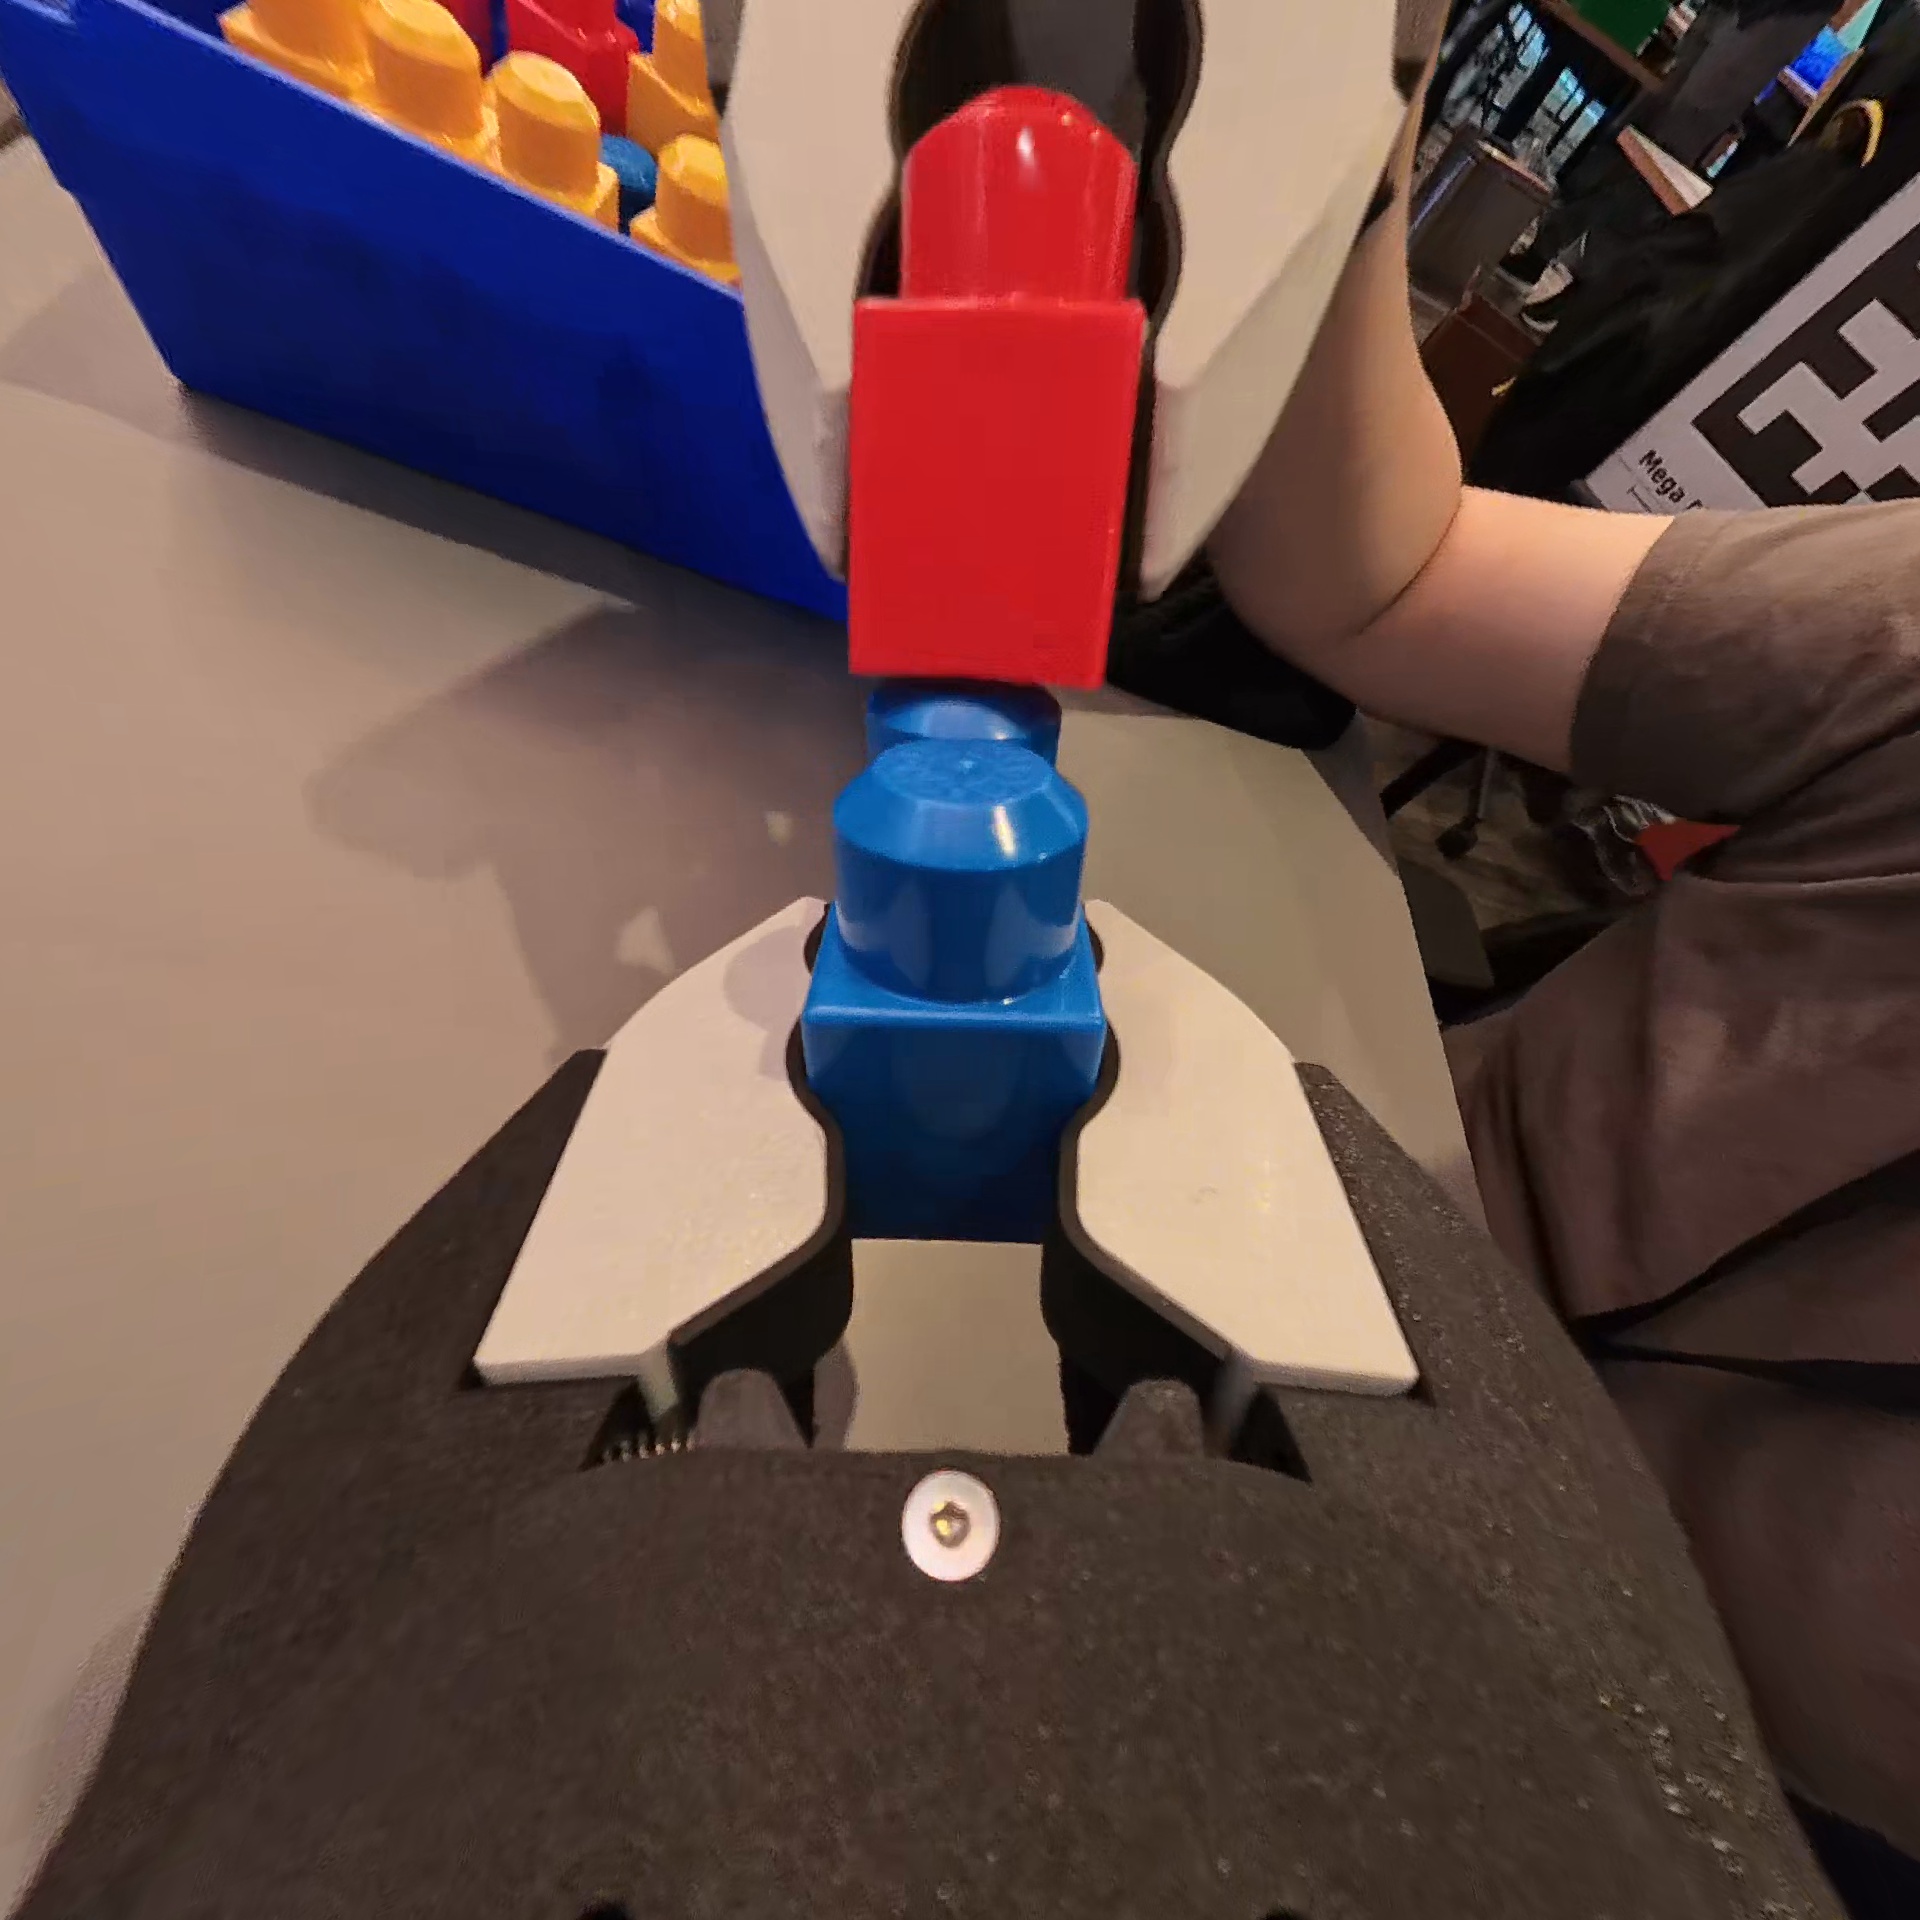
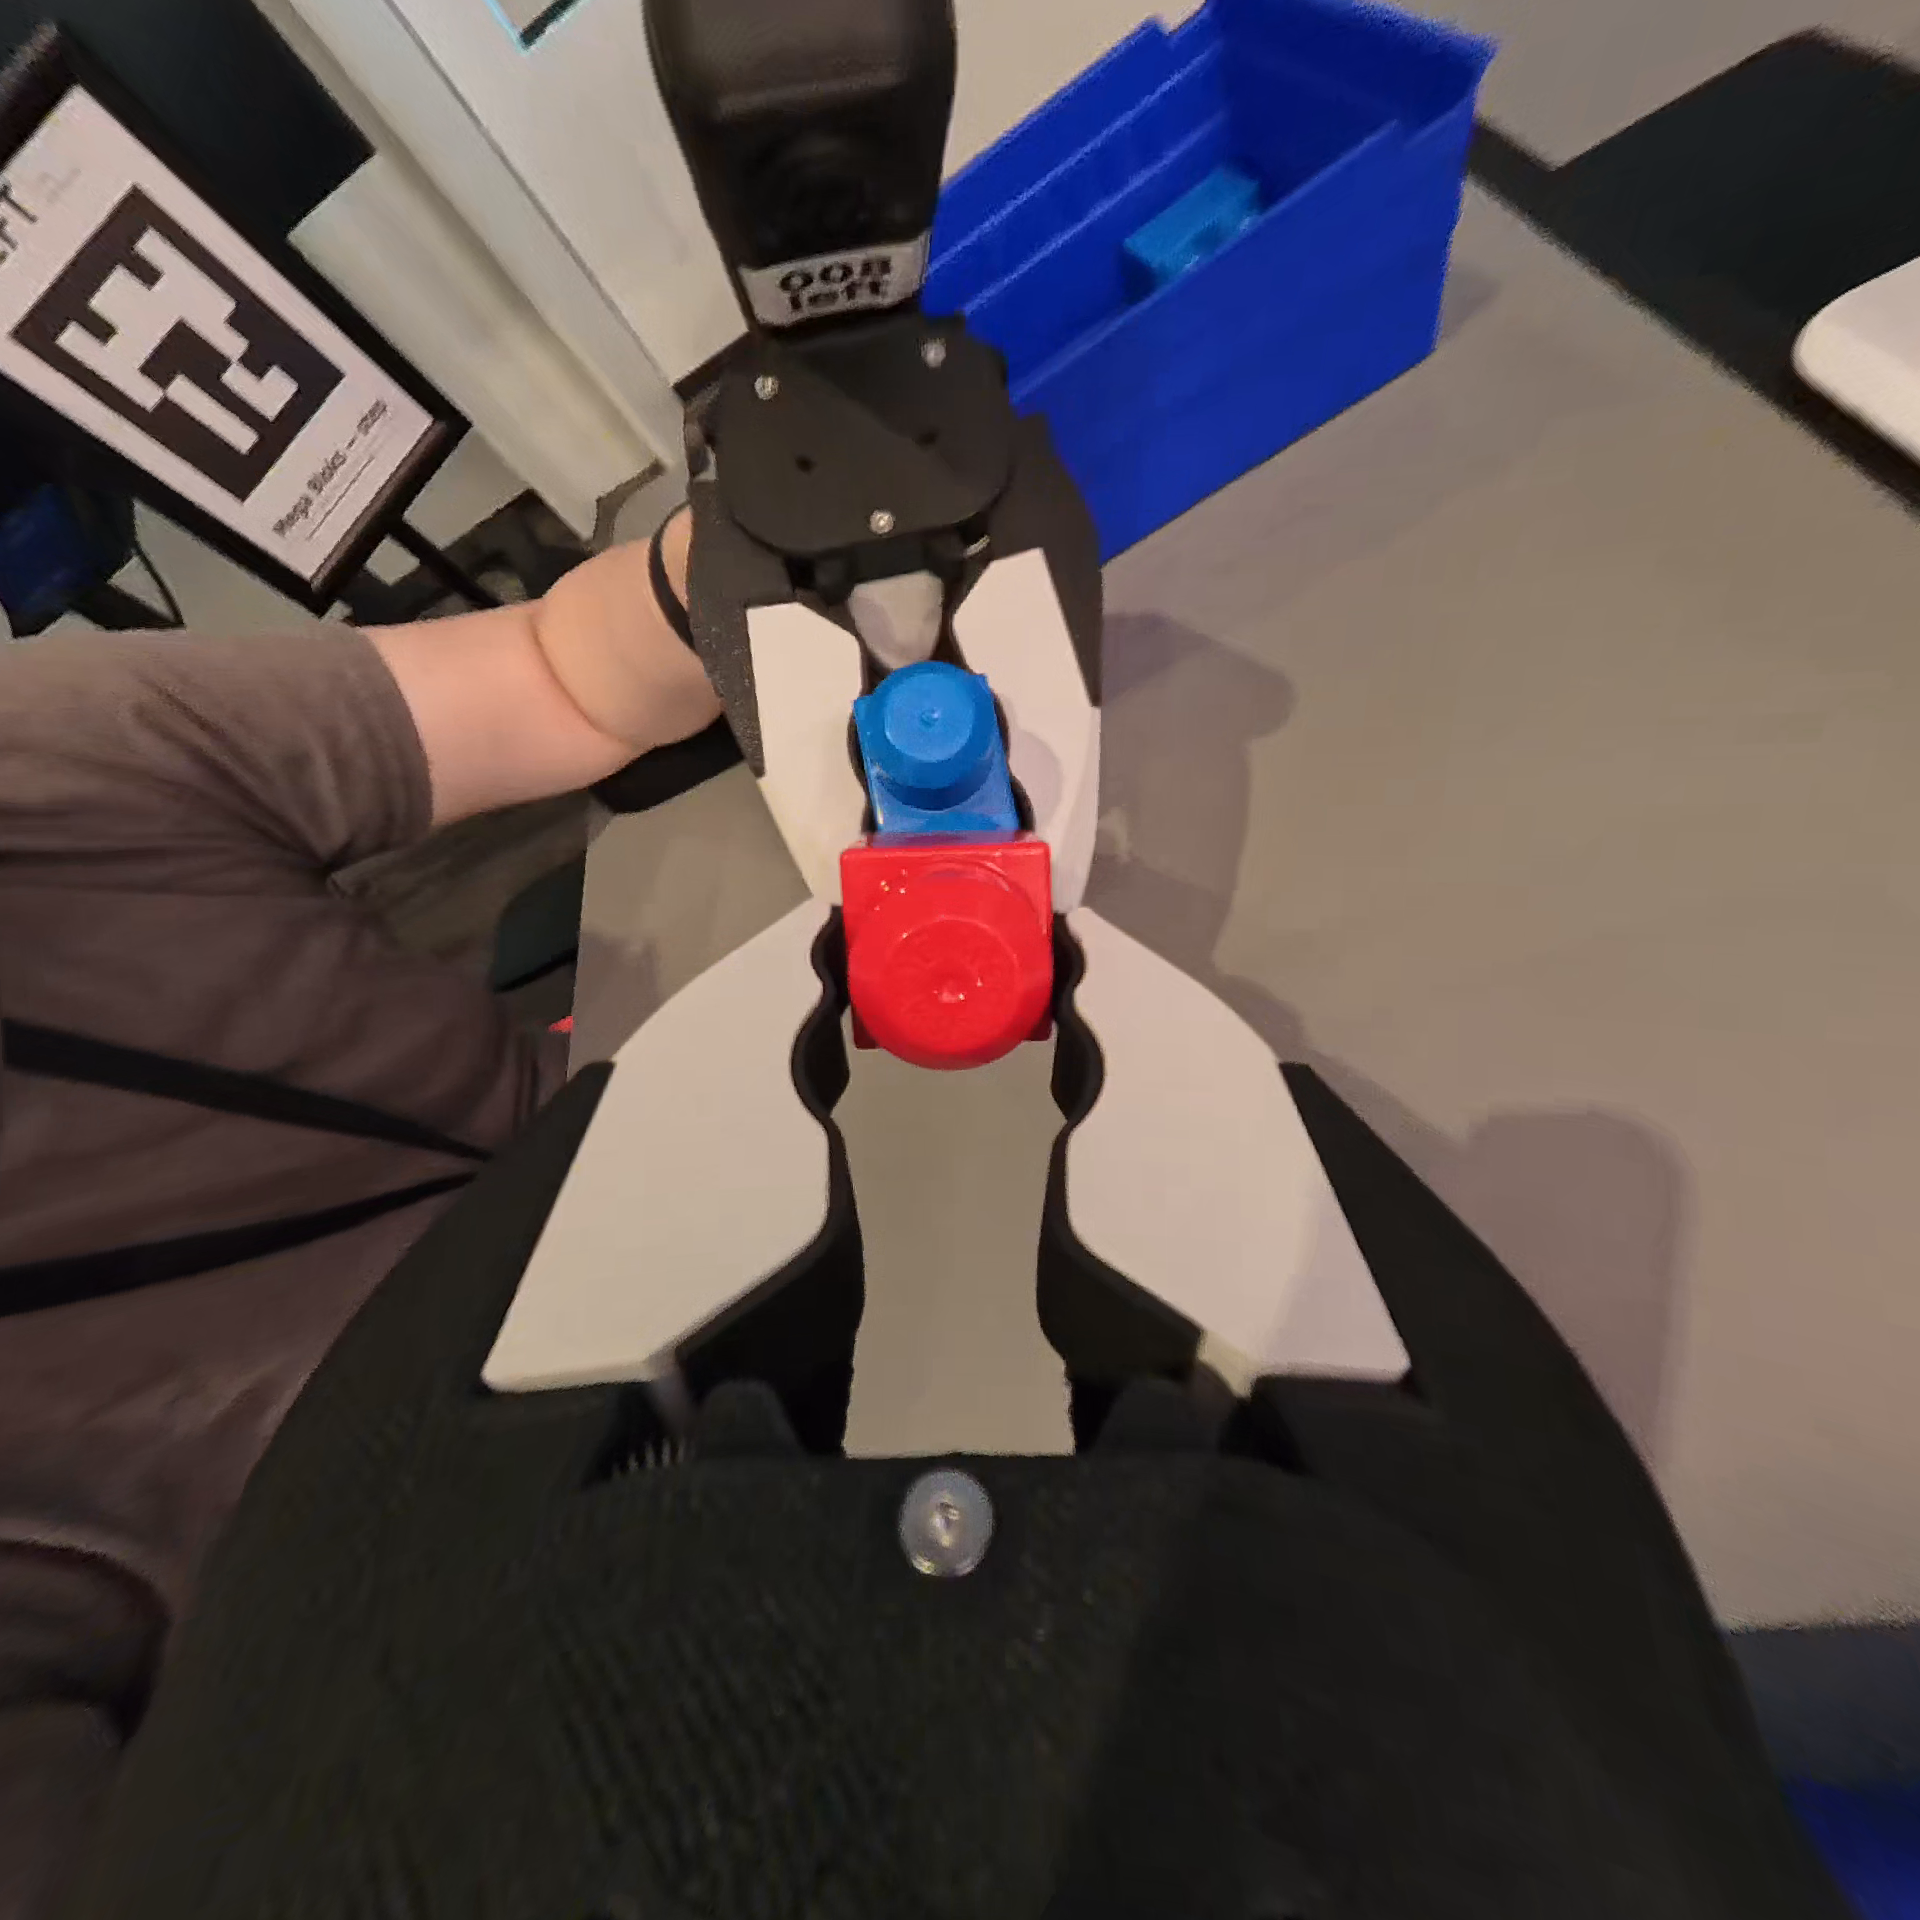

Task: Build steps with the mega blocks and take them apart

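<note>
Red block (image 1: 982,488) clamped in right gripper (image 1: 987,520), seated on far stud of blue two-stud block (image 1: 951,1049) pinched by left gripper (image 1: 951,1039), above grey table (image 1: 312,831). First step apparently formed; more steps and dismantling ahead. Spare blocks in blue bin (image 1: 416,343).

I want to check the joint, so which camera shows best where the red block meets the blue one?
The left wrist view: the red block sits over the blue block, side-on. The right wrist view looks down on the red block's stud, hiding the joint.
</note>
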Motion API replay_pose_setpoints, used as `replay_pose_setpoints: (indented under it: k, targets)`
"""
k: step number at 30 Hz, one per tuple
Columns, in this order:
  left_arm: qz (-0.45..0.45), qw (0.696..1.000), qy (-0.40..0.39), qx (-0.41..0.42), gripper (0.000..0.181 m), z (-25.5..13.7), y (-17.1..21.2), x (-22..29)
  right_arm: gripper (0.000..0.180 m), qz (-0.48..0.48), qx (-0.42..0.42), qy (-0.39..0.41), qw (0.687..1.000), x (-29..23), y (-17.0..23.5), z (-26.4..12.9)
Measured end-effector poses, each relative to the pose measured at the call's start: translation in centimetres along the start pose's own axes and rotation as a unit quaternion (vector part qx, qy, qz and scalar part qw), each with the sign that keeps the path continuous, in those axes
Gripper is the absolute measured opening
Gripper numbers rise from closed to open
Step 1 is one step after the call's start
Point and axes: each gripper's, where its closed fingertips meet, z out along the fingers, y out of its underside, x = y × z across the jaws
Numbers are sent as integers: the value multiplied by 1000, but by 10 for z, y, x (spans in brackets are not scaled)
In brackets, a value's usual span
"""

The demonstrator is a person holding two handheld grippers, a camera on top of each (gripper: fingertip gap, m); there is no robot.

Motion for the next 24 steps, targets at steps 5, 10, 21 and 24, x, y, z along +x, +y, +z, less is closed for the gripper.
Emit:
replay_pose_setpoints:
  k: [5, 10, 21, 24]
  targets:
    - [3, 999, 15, -35, 42, 8, 10, 8, 37, -2, -55, -7, 998, -4, 17, 16]
    - [-24, 999, 31, -30, 41, 9, 10, 8, 37, 1, -59, 0, 998, -1, 20, 20]
    - [-35, 998, 55, 5, 41, 1, -1, 14, 37, 3, -24, -15, 1000, -6, 9, 20]
    - [-30, 998, 46, -2, 41, -1, 2, 12, 37, 6, -20, -14, 1000, -6, 9, 22]
